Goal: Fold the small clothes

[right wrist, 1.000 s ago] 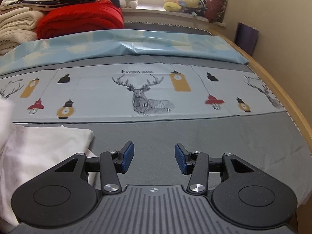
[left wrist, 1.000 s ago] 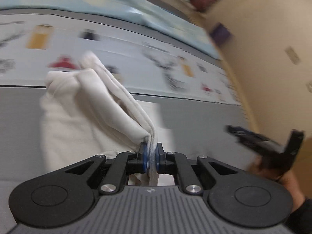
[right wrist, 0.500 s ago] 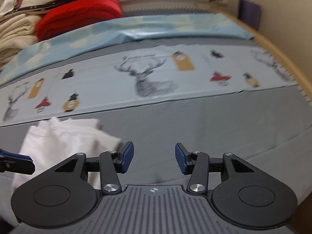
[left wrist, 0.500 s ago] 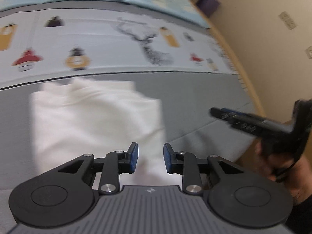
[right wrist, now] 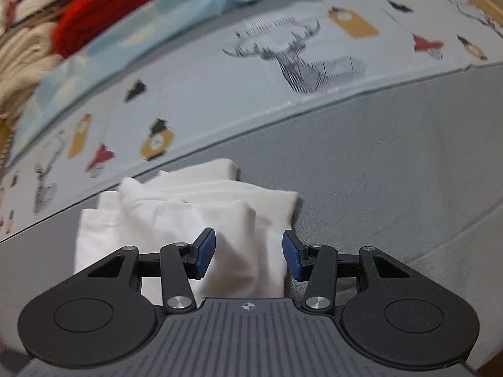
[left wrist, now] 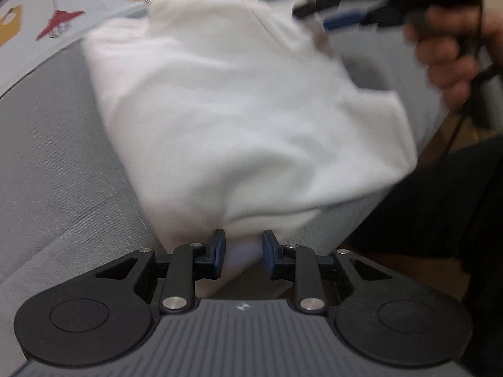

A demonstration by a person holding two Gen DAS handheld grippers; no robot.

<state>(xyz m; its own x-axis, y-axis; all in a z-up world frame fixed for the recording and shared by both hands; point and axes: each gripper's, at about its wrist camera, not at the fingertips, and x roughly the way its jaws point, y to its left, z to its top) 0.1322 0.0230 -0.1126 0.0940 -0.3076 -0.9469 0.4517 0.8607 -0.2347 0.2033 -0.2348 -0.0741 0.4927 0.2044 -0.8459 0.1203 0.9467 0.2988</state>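
**Both grippers parted over the folded white garment**

The white garment (left wrist: 239, 119) lies folded on the grey sheet (left wrist: 56, 163) — just ahead of the left gripper (left wrist: 243, 253), whose blue pads stand apart, a corner of cloth between them but unpressed. The right gripper (right wrist: 248, 256) hangs over the garment's opposite edge, jaws wider, gripping nothing. Beyond it runs a deer-print cloth (right wrist: 301, 62) — then a red blanket (right wrist: 103, 9).
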